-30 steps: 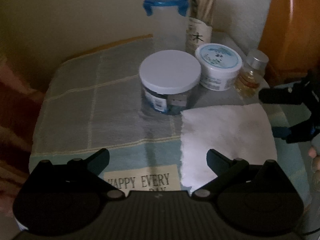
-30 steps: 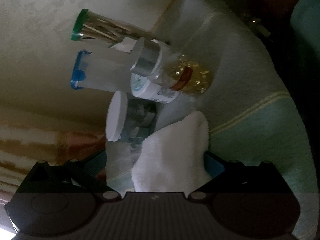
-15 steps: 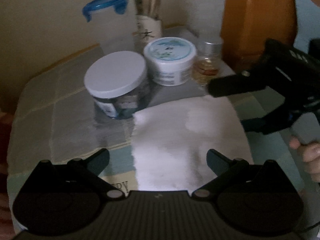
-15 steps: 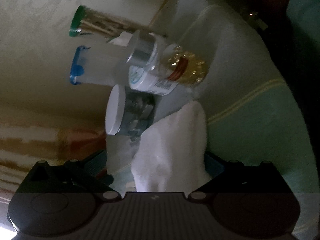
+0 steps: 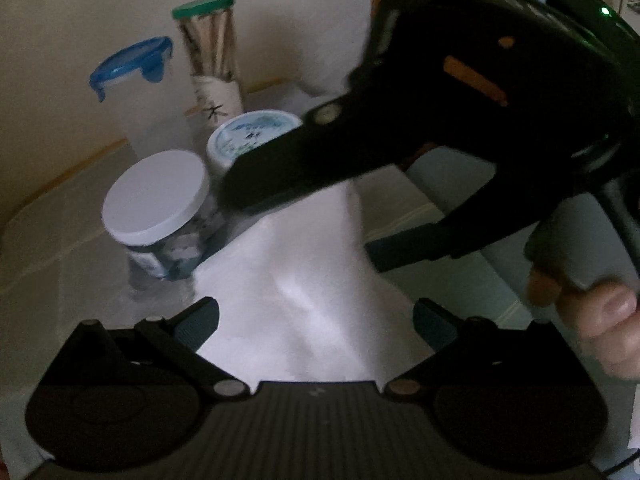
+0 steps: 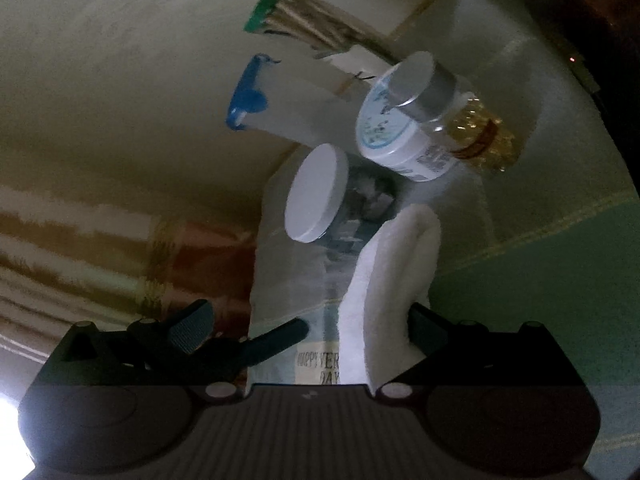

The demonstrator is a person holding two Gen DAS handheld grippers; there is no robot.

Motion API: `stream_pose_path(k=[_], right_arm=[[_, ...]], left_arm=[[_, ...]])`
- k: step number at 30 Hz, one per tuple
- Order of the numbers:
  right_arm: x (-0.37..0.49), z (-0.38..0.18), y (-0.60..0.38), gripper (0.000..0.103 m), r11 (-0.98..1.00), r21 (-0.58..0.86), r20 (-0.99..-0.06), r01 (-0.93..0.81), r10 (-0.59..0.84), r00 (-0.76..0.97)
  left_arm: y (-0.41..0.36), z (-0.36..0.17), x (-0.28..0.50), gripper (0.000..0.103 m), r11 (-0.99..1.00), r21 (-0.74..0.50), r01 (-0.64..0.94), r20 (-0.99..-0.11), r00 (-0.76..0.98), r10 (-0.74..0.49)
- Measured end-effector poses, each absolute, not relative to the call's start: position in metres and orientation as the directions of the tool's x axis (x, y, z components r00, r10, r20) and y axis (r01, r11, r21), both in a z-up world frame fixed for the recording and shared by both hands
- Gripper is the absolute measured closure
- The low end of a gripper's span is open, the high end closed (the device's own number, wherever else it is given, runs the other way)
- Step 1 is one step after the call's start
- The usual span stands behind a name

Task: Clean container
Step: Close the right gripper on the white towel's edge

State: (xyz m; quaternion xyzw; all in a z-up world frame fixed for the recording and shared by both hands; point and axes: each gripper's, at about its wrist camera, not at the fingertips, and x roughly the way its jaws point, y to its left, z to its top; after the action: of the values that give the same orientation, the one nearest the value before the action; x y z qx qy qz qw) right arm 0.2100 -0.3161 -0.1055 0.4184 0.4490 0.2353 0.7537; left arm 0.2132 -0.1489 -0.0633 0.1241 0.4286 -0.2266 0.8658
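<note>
A clear jar with a white lid (image 5: 156, 196) (image 6: 316, 192) stands on a checked towel mat (image 5: 60, 248). A white cloth (image 5: 300, 288) (image 6: 380, 280) lies just right of it, bunched up into a peak. My left gripper (image 5: 314, 320) is open over the cloth's near edge. My right gripper (image 6: 310, 324) (image 5: 304, 226), turned on its side, reaches in from the right. It is open, with the raised cloth between its fingers and pressed against one of them. One left finger (image 6: 276, 340) shows low in the right wrist view.
Behind the jar stand a tub with a pale blue lid (image 5: 256, 132), a small silver-capped bottle (image 6: 460, 120), a tall blue-lidded container (image 5: 136, 64) and a green-capped tube of sticks (image 5: 208, 40). A hand (image 5: 600, 320) holds the right gripper. A wall lies beyond.
The right gripper has swung in from the right over the cloth. The cloth, flat before, now stands bunched up. My left gripper has shifted right, closer to the cloth.
</note>
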Motion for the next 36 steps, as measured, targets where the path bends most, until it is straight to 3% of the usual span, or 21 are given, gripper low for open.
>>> stream_pose_path(k=[9,20,27,31,36], right_arm=[[0.209,-0.092,-0.307,0.0,0.571,0.82,-0.494,-0.037,0.739,0.458],[0.209,-0.1,-0.32,0.0,0.57,0.82,-0.515,0.05,0.697,0.5],[0.219,-0.133,-0.325,0.0,0.52,0.837,-0.531,0.168,0.699,0.48],[0.23,-0.147,-0.314,0.0,0.503,0.849,-0.518,0.164,0.728,0.449],[0.252,-0.152,-0.296,0.0,0.569,0.812,-0.573,0.131,0.732,0.369]], left_arm=[[-0.159,-0.079,0.226,0.001,0.876,0.096,0.473,-0.812,0.546,-0.206],[-0.141,-0.087,0.222,0.0,0.908,0.151,0.392,-0.804,0.583,-0.118],[-0.142,-0.073,0.231,0.0,0.917,0.132,0.376,-0.804,0.582,-0.123],[-0.139,-0.072,0.236,0.0,0.917,0.136,0.376,-0.801,0.586,-0.121],[-0.135,-0.07,0.234,0.0,0.921,0.135,0.366,-0.799,0.59,-0.118]])
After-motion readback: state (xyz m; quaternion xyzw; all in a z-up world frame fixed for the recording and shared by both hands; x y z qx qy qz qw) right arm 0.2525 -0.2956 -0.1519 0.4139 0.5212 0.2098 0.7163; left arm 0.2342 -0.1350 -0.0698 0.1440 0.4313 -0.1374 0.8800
